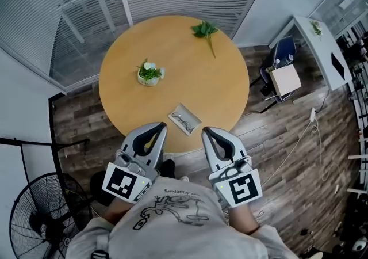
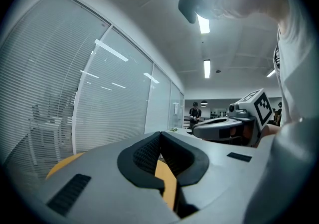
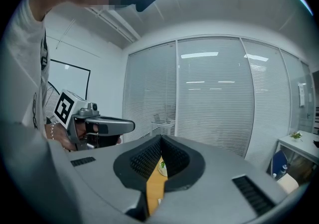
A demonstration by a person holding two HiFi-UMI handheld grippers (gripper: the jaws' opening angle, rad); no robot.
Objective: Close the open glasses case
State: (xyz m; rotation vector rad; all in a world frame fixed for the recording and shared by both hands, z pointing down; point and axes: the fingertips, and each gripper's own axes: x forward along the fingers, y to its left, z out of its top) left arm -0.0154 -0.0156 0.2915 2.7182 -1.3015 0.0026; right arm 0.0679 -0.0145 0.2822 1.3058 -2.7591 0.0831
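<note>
Round tabletop (image 1: 172,68). Left gripper (image 1: 156,131) and right gripper (image 1: 208,134) at near edge, jaws pressed together, nothing held. Open glasses case (image 1: 184,119) flat on tabletop near both tips. Small potted plant (image 1: 149,73) farther back.

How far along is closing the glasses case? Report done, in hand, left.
Done: nothing; the glasses case lies open on the table. In hand: nothing; the left gripper and right gripper hover at the near edge, jaws together, empty. Left: reach the case and close it.
</note>
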